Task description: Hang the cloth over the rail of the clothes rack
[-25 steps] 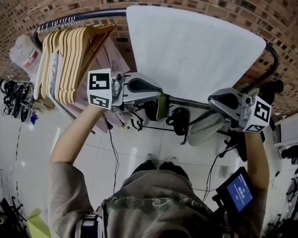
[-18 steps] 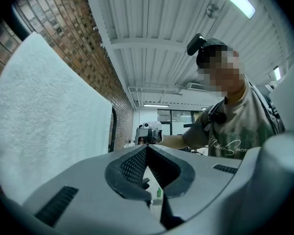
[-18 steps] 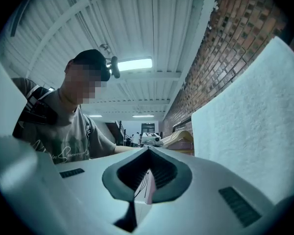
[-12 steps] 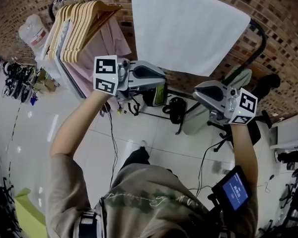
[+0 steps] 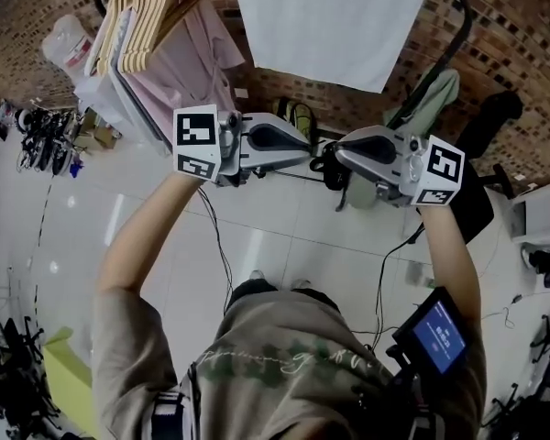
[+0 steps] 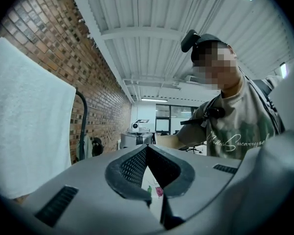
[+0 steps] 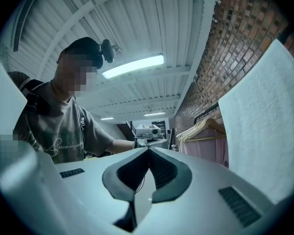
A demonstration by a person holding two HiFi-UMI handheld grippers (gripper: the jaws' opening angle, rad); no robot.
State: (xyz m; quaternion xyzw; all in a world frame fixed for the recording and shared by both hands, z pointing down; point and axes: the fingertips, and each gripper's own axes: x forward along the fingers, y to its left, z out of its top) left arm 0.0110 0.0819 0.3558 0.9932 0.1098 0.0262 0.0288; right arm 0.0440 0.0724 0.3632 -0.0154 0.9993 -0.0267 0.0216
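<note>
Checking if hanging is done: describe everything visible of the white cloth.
The white cloth is a plain, towel-like sheet with a nubby texture, hanging flat before the brick wall, its lower edge free. Its top leaves the head view, so what carries it is unseen there. The left gripper and right gripper are clear of it.

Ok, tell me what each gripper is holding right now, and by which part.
Nothing. The left gripper and right gripper are both shut and empty; the white terry cloth hangs on the black metal rack, apart from both.
</note>
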